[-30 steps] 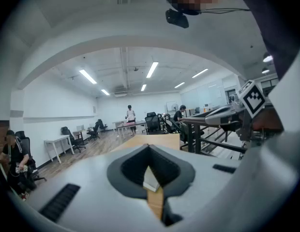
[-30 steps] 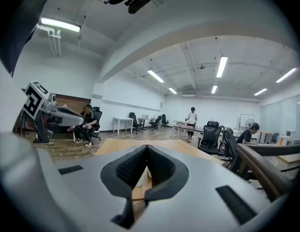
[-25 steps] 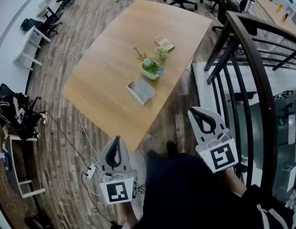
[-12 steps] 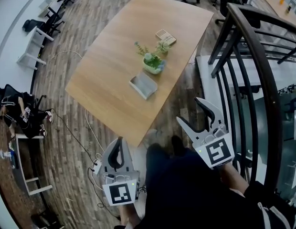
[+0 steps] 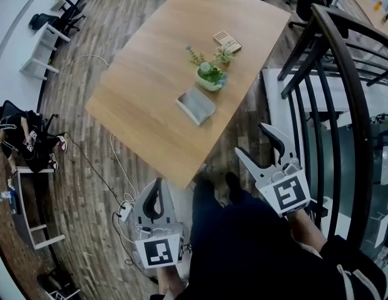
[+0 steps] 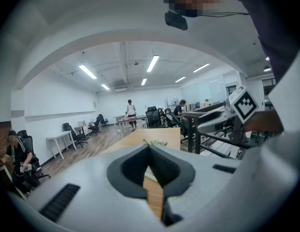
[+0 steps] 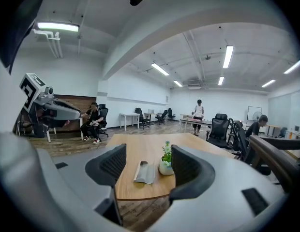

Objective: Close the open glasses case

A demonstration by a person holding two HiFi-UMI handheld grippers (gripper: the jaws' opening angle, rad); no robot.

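The open grey glasses case (image 5: 196, 105) lies on the wooden table (image 5: 150, 86), close to its near edge and in front of a small potted plant (image 5: 211, 77). Through the right gripper view the case (image 7: 144, 172) shows far off between the jaws, beside the plant (image 7: 166, 161). My right gripper (image 5: 251, 140) hangs short of the table's near corner. Its jaws are opening and hold nothing. My left gripper (image 5: 153, 195) is low over the floor, shut and empty. In the left gripper view its pads (image 6: 149, 149) meet, with the table (image 6: 154, 197) beyond.
A dark curved railing (image 5: 335, 74) runs along the right. Cables and a power strip (image 5: 122, 212) lie on the floor by the left gripper. A small box (image 5: 226, 40) sits at the table's far side. A person sits at the left (image 5: 19, 144); chairs and desks stand farther off.
The right gripper's jaws have gone from shut to wide open. Both grippers have shifted a little toward the table, and the left one stays shut.
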